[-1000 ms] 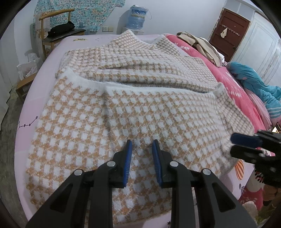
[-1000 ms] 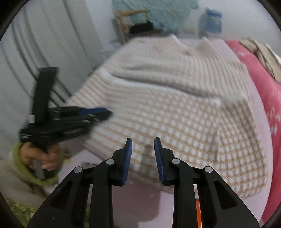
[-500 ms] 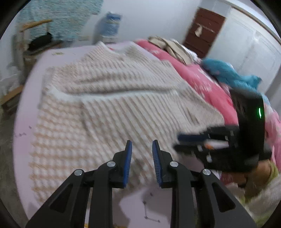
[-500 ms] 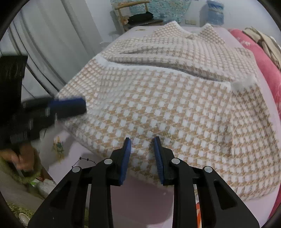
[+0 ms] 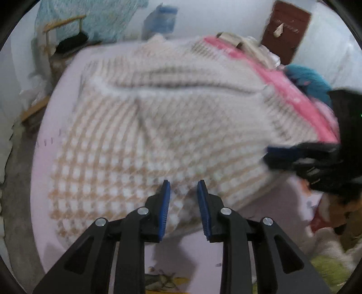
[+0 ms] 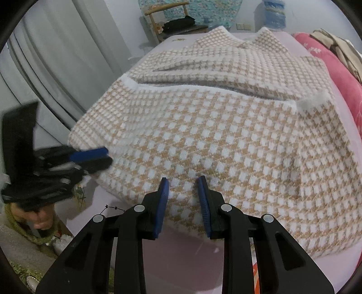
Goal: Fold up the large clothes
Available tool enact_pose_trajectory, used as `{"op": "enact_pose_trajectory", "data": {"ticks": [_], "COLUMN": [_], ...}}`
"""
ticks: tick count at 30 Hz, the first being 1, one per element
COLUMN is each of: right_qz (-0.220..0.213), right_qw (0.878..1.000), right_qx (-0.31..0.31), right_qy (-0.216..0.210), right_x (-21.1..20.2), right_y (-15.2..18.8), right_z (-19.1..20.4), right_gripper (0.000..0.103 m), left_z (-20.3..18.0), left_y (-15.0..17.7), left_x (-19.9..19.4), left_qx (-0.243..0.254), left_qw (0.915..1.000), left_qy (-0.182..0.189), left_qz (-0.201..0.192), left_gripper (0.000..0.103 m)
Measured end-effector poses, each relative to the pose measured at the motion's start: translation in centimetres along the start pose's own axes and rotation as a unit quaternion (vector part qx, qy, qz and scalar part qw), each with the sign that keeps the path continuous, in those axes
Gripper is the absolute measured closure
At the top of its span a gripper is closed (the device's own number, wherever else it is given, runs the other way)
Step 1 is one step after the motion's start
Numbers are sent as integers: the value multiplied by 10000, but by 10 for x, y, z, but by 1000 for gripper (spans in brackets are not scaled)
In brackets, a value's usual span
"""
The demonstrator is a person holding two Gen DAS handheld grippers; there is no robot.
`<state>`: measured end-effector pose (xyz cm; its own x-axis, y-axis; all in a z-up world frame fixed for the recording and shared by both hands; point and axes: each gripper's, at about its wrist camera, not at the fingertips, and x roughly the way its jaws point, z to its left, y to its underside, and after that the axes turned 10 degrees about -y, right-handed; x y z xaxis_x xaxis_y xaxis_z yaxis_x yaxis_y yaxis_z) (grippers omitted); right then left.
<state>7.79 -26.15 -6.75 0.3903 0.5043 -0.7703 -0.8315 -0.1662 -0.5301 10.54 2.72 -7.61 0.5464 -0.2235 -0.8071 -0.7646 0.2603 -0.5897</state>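
Wooden chair [image 6: 167, 13] with dark clothing, water jug [image 6: 273, 13], grey curtain [image 6: 56, 63], pink quilt [image 6: 334, 70], brown door [image 5: 287, 29]

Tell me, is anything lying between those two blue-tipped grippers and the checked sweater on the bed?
Nothing visible is in the way. The checked sweater lies spread on the pink bed sheet with nothing on top of it. The right gripper and the left gripper, whose jaws are opening, both hang right at its near hem, with nothing held.

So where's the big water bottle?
In the right wrist view, the water bottle stands at the far wall, top right, behind the bed, right of the wooden chair.
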Motion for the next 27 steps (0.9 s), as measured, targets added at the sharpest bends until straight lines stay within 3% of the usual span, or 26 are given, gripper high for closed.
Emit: {"op": "enact_pose_trajectory", "data": {"ticks": [4,8,11,13,17,23,27], "right_qz": [-5,-35,-35,-24,-108,-948,-950], "right_qw": [10000,10000,10000,10000,9999,9897,9741], "right_qx": [-5,26,24,20,38,679,1260], "right_qy": [30,18,6,-3,36,830,1620], "right_x": [0,1,1,1,-12,-70,-78], "right_y": [0,0,-1,-1,-4,-11,-8], "right_z": [1,1,1,1,1,-55,-102], "right_gripper": [78,78,78,78,76,74,74], "left_z": [-5,20,55,73,68,70,69], "left_y": [0,-7,-4,2,1,0,0], "left_x": [-9,-25,-12,-5,-6,-7,-6], "left_qx": [236,-102,-661,-900,-684,-764,-763], "left_qw": [9995,9966,9921,9921,9921,9923,9923], "left_qy": [-199,-653,-1043,-848,-1034,-960,-960], "left_qz": [-100,-498,-242,-210,-186,-165,-179], "left_gripper": [77,77,77,77,77,77,77]}}
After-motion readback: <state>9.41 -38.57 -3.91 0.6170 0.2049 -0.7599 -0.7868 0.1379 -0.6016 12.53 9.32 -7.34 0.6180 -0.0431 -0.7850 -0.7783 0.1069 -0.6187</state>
